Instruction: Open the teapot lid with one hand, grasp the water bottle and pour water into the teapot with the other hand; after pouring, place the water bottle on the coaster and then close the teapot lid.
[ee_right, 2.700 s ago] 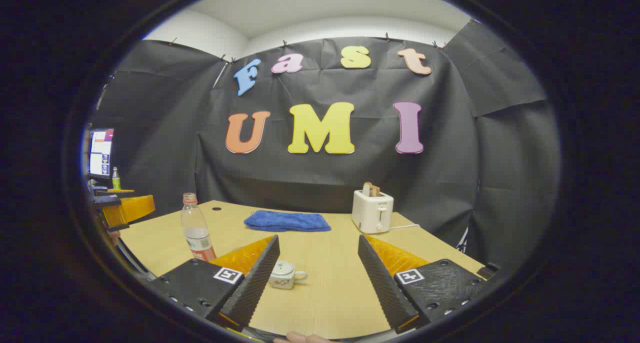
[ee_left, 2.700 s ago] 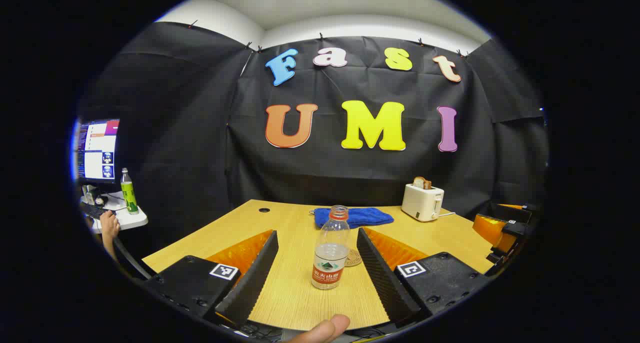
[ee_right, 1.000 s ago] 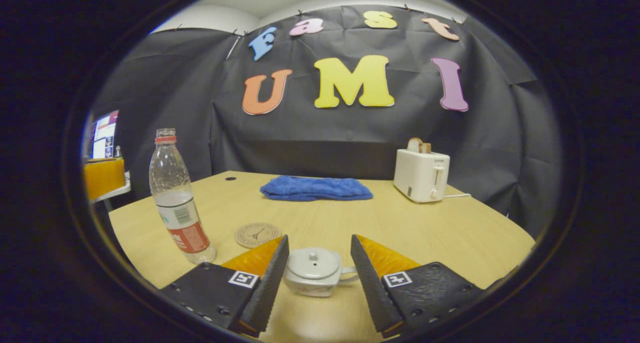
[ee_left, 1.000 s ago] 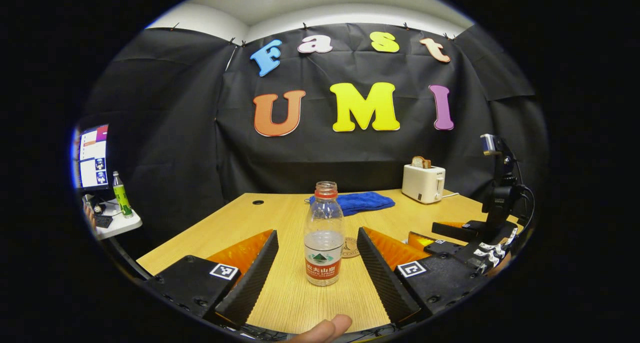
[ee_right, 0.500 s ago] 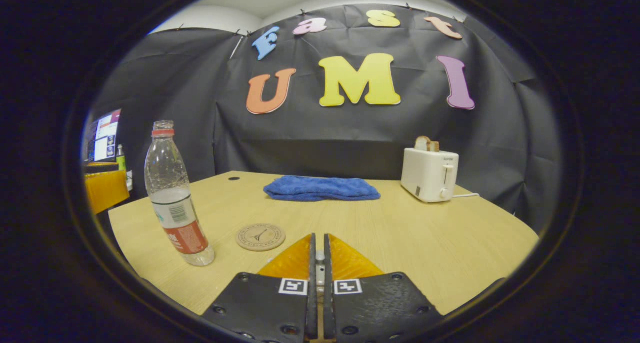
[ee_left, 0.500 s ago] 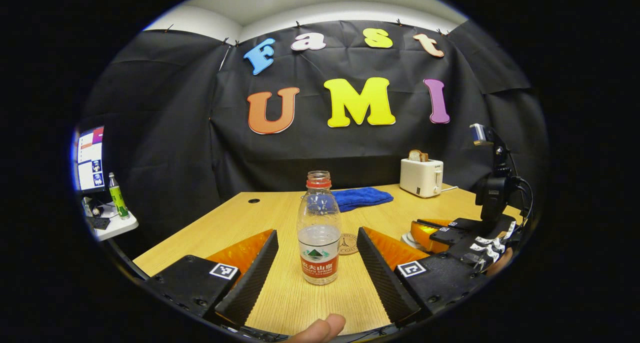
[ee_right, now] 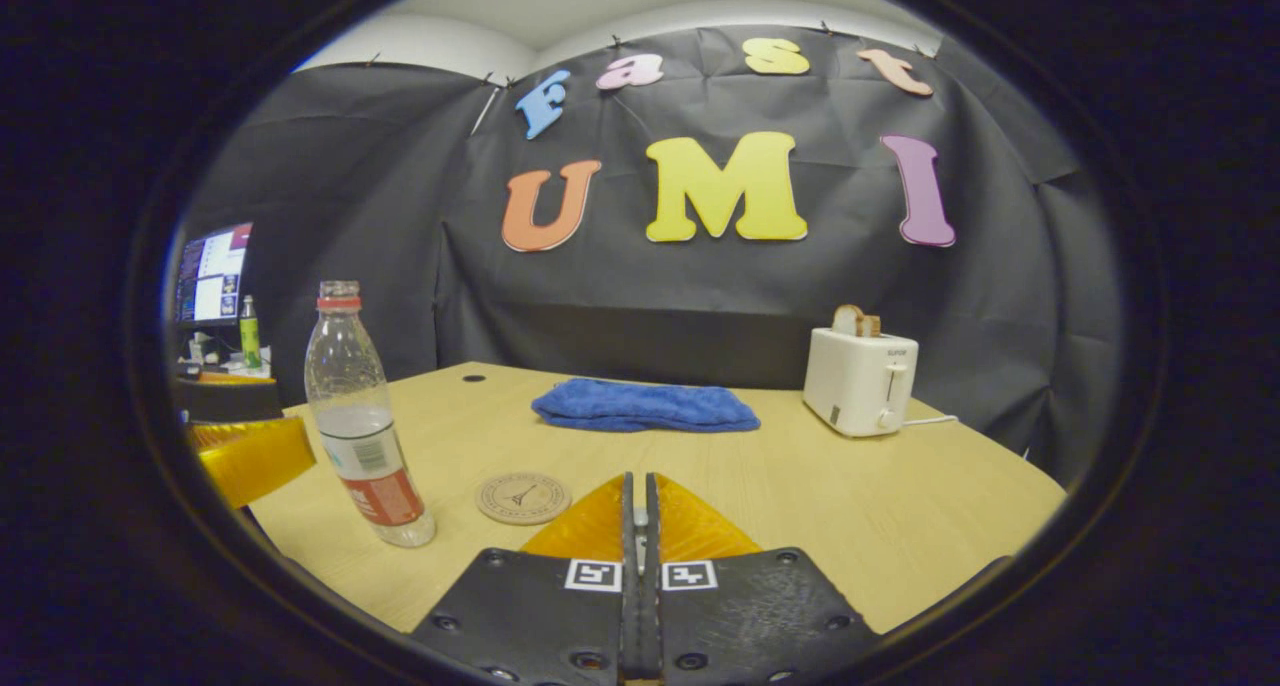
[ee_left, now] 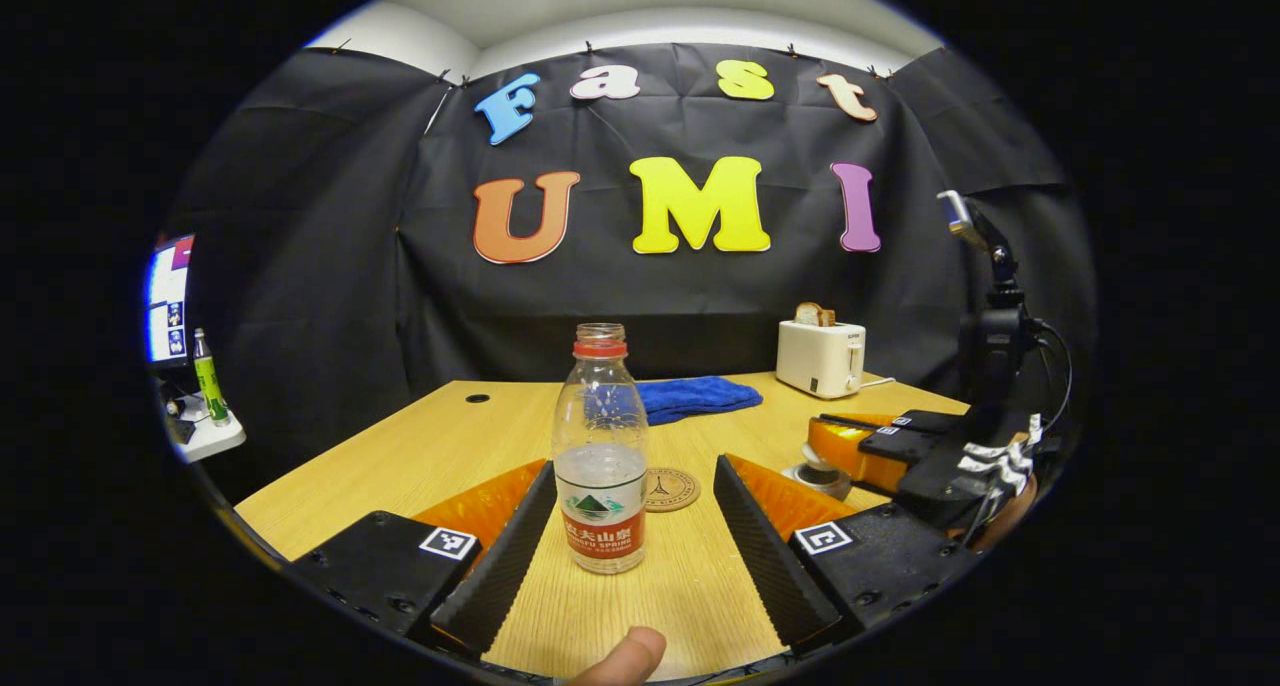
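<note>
Blue towel and toaster stand behind the coaster.

Left claw fingers spread wide; right claw fingers pressed together.

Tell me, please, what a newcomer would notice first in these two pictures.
First, the clear plastic water bottle with a red label, uncapped and upright on the wooden table, between the open left tongs. Then the white toaster holding bread at the far right, and the folded blue towel near the back.
</note>
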